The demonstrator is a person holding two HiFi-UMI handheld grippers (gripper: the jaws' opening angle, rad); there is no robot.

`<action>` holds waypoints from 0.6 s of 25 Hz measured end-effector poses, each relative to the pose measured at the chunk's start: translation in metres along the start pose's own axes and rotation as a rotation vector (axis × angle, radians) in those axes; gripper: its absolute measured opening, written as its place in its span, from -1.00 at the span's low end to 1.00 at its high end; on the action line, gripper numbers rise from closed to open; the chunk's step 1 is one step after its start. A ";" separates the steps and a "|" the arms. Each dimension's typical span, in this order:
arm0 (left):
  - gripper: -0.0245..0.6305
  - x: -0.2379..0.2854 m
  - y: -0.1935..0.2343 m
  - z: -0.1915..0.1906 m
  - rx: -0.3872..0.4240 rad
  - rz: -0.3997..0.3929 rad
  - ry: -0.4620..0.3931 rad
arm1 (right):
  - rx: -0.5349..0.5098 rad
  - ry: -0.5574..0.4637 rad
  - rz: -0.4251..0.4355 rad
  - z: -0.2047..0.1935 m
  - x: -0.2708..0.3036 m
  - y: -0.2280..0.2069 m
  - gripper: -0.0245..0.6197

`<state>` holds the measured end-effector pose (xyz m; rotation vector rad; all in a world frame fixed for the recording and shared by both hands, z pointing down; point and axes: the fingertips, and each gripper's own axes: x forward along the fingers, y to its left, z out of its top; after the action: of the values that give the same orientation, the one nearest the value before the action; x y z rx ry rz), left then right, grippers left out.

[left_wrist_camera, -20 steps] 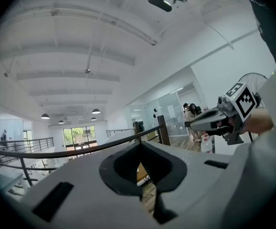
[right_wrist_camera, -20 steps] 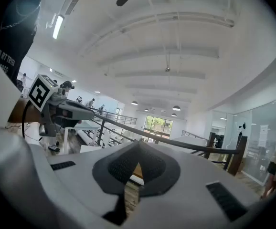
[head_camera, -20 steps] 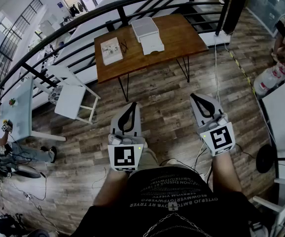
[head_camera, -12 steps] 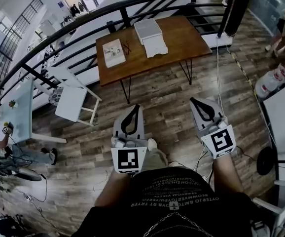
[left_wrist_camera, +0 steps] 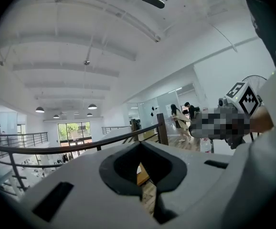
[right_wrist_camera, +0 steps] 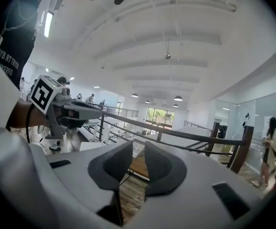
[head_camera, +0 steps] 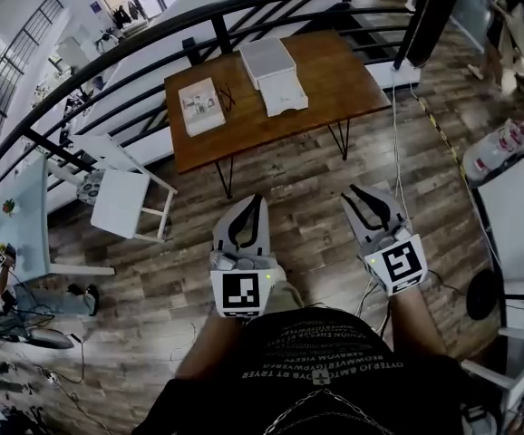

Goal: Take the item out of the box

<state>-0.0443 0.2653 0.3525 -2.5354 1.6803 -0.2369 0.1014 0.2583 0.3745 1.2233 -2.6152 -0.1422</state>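
Note:
A white box (head_camera: pixel 275 72) stands on the brown wooden table (head_camera: pixel 334 75), far ahead of both grippers, with a flat printed package (head_camera: pixel 199 106) to its left. My left gripper (head_camera: pixel 259 200) is held over the wooden floor in front of my body, its pads meeting at the tips with nothing between them. In the left gripper view the left gripper (left_wrist_camera: pixel 140 145) shows only a sliver of table through the hole between its pads. My right gripper (head_camera: pixel 352 194) hovers beside it. The right gripper view shows the right gripper (right_wrist_camera: pixel 138 145) with a narrow gap and nothing in it.
A black railing (head_camera: pixel 244 5) curves behind the table. A white chair (head_camera: pixel 121 202) and a pale side table (head_camera: pixel 22 216) stand at the left. Cables (head_camera: pixel 398 125) trail over the floor. A fan base (head_camera: pixel 490 290) and a large water bottle (head_camera: pixel 496 148) are at the right, and a person (head_camera: pixel 507 16) stands far right.
The head view has drifted, so the table sits slightly further left. My left gripper has shifted a little to the right. The person at the far right has walked further off.

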 end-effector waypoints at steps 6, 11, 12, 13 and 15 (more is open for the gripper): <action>-0.91 0.037 0.030 -0.016 -0.023 -0.025 0.014 | 0.019 0.035 -0.010 -0.003 0.045 -0.011 -0.64; -0.91 0.062 0.053 -0.016 -0.024 -0.056 0.012 | 0.010 0.095 -0.020 -0.001 0.077 -0.019 -0.58; -0.91 0.065 0.057 -0.015 -0.027 -0.061 0.008 | 0.014 0.094 -0.026 0.001 0.082 -0.020 -0.57; -0.91 0.068 0.061 -0.014 -0.030 -0.064 0.001 | 0.018 0.079 -0.031 0.004 0.088 -0.021 -0.56; -0.91 0.072 0.072 -0.011 -0.033 -0.065 -0.016 | 0.016 0.063 -0.039 0.011 0.101 -0.021 -0.54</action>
<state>-0.0838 0.1714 0.3572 -2.6115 1.6120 -0.1949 0.0525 0.1674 0.3784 1.2636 -2.5441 -0.0884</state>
